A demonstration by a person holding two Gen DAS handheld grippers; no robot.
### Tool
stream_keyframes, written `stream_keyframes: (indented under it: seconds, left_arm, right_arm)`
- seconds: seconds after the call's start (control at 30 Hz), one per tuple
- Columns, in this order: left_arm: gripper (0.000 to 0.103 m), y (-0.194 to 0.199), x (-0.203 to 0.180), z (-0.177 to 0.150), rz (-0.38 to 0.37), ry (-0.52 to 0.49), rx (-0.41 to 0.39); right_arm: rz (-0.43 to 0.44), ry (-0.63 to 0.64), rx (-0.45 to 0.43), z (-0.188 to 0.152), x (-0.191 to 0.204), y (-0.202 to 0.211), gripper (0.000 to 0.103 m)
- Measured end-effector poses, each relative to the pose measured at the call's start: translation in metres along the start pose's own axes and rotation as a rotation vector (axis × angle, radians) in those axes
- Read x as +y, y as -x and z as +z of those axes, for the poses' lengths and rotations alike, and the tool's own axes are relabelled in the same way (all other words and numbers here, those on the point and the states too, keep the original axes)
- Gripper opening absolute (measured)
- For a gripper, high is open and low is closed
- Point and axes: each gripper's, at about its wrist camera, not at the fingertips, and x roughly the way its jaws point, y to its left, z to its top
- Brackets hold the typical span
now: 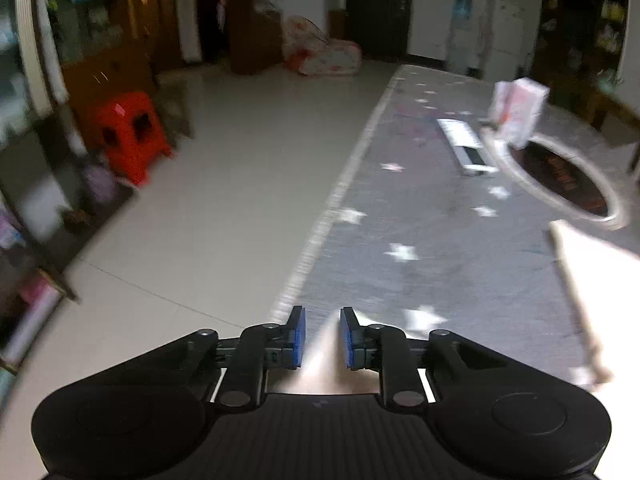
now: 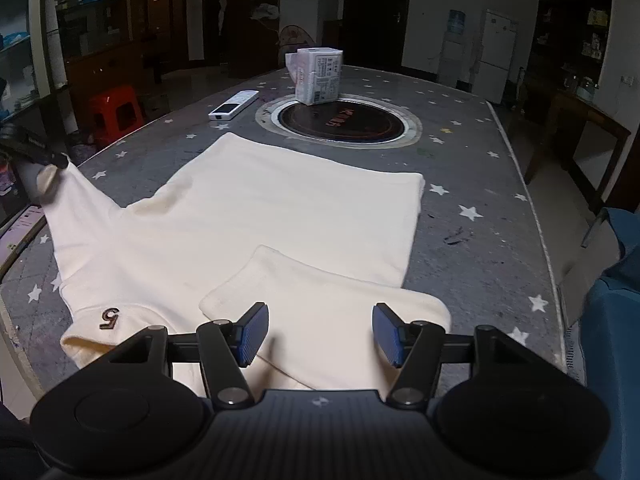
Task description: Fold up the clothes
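Fingers on my left gripper (image 1: 323, 338) are pinched close on a bit of the cream top (image 2: 248, 216), which shows as a pale strip between the blue pads (image 1: 298, 338). From my right side I can see this is the left sleeve (image 2: 60, 184), lifted up off the table and pulled tight. Over on my right gripper (image 2: 320, 334) the fingers are wide apart and hold nothing; they hang just above the other sleeve (image 2: 316, 300), which is already folded over the body of the top. The top lies flat on the grey star cloth (image 2: 472, 240), right ahead of my right fingers. I think the step now is to bring the left sleeve across onto the body. To do it well I should keep my pinch firm, carry the sleeve low and straight, and lay it down smooth with no bumps. Farther out, past the top, sit a white remote (image 2: 234, 106), a round dark cooker plate (image 2: 340, 122) and a wrapped white pack (image 2: 320, 76). They are well apart from the top, so nothing blocks the fold.
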Motion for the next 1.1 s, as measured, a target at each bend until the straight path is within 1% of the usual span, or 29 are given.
stream_keyframes:
  seconds: [0.03,0.07,0.1,0.17,0.27,0.3,0.47,0.53,0.6,0.67,0.73,0.83,0.9,0.93,0.97,1.03,1.1]
  left_arm:
    - [0.032,0.000,0.001,-0.002,0.019,-0.003,-0.001]
    - [0.036,0.000,0.004,-0.003,0.019,0.009,0.003]
    - [0.036,0.003,0.006,-0.004,0.007,0.023,0.002]
    - [0.036,0.014,0.002,-0.006,-0.031,0.020,-0.015]
    - [0.036,0.032,-0.014,-0.009,-0.128,-0.013,-0.031]
    - [0.036,0.038,-0.022,-0.011,-0.173,-0.028,-0.031]
    - [0.042,0.058,-0.064,-0.026,-0.344,-0.091,-0.008]
    - [0.047,0.063,-0.083,-0.035,-0.391,-0.119,0.007]
    - [0.048,0.065,-0.102,-0.044,-0.433,-0.149,0.026]
    - [0.048,0.068,-0.120,-0.052,-0.470,-0.176,0.045]
    - [0.050,0.068,-0.135,-0.061,-0.502,-0.182,0.064]
    - [0.050,0.070,-0.153,-0.071,-0.543,-0.208,0.082]
    - [0.051,0.070,-0.164,-0.077,-0.545,-0.234,0.081]
    - [0.053,0.071,-0.167,-0.079,-0.539,-0.244,0.073]
    - [0.055,0.071,-0.170,-0.080,-0.532,-0.258,0.064]
    - [0.056,0.072,-0.175,-0.084,-0.518,-0.292,0.044]
    - [0.057,0.071,-0.175,-0.085,-0.514,-0.301,0.038]
  right_arm:
    - [-0.007,-0.006,0.001,-0.001,-0.002,0.001,0.059]
    - [-0.014,-0.012,0.002,-0.002,-0.004,0.001,0.059]
    - [-0.022,-0.018,0.003,-0.002,-0.006,0.002,0.059]
    - [-0.030,-0.035,0.009,-0.003,-0.010,0.001,0.058]
    - [-0.022,-0.045,0.017,-0.001,-0.011,-0.003,0.056]
    - [-0.015,-0.039,0.018,0.000,-0.010,-0.004,0.055]
    - [0.075,0.033,0.024,0.006,0.017,-0.014,0.050]
    - [0.109,0.064,0.031,0.008,0.028,-0.020,0.049]
    - [0.134,0.093,0.041,0.008,0.039,-0.027,0.046]
    - [0.152,0.115,0.047,0.008,0.048,-0.033,0.046]
    - [0.161,0.138,0.052,0.007,0.055,-0.036,0.045]
    - [0.134,0.167,0.040,0.002,0.062,-0.039,0.037]
    - [0.107,0.164,0.027,0.002,0.061,-0.038,0.016]
    - [0.096,0.159,0.023,0.003,0.060,-0.038,0.014]
    - [0.086,0.148,0.013,0.003,0.058,-0.035,0.009]
    - [0.043,0.125,-0.024,0.004,0.049,-0.026,0.007]
    - [-0.006,0.101,-0.062,0.004,0.039,-0.015,0.005]
